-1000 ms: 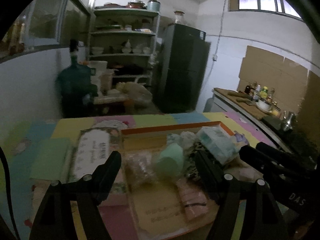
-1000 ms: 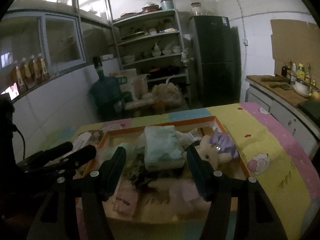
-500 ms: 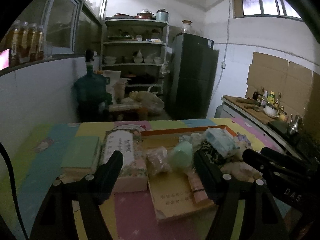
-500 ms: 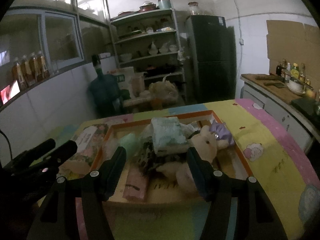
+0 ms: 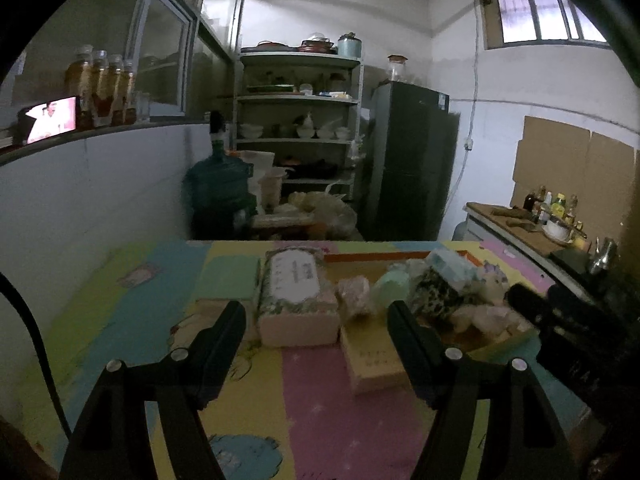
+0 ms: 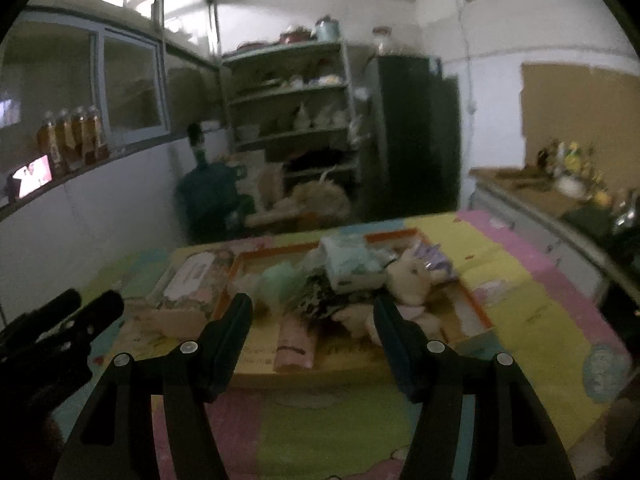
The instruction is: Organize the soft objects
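On a table covered with a pastel patchwork mat (image 5: 320, 400), an orange-rimmed cardboard tray (image 6: 472, 304) served as the landmark for everything else. Farthest left of the tray lay a flat green pad (image 5: 228, 280), and touching the tray's left edge sat a floral box with a white label (image 5: 294, 292). The left gripper (image 5: 316, 316) hovered above the mat in front of that box, its two black fingers spread wide apart with nothing between them. Inside the tray, soft things were heaped together: a crinkled clear packet (image 5: 354, 292) at the left, a mint-green rounded cushion (image 6: 280, 280) beside it, a black-and-white patterned cloth (image 6: 324, 296) in the middle, and a pale blue folded towel (image 6: 352, 264) resting on top of the heap. A pink rolled item (image 6: 296, 340) lay at the tray's near edge. A cream plush toy (image 6: 408, 280) leaned at the right of the heap, with a lilac piece (image 6: 436, 260) behind it. The right gripper (image 6: 312, 320) hung in front of the tray's near edge, fingers likewise wide apart and empty.
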Demonstrator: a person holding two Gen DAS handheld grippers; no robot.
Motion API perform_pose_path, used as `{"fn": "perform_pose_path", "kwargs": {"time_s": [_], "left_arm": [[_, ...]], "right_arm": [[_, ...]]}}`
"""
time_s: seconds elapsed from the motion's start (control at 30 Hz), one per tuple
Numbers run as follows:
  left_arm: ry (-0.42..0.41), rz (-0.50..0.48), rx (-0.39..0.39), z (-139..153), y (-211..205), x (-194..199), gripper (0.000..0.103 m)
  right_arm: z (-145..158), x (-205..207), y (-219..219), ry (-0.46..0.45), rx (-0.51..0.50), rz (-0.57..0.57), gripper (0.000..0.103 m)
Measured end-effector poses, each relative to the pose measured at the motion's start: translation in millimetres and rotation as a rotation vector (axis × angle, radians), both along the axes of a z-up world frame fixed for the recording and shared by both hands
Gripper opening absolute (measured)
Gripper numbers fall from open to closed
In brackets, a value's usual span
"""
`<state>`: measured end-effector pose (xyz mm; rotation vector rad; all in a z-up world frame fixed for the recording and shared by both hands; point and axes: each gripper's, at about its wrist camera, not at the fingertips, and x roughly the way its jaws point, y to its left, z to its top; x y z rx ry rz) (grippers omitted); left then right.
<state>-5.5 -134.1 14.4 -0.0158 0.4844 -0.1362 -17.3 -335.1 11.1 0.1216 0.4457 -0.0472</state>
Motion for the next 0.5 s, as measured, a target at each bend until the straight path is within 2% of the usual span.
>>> {"fn": "perform_pose_path", "kwargs": {"time_s": [0.27,0.5], "left_arm": [[-0.005,0.051,0.006,-0.5,19.3,-28.9,0.073],[-0.03,0.08,0.002,2.9,35.1,-48.7,0.073]], "right_arm": [[0.5,-24.5,31.8,0.009,-0.035,-0.001,0.065],[0.2,-38.0,50.0,0.019,-0.013,0.038,0.065]]}}
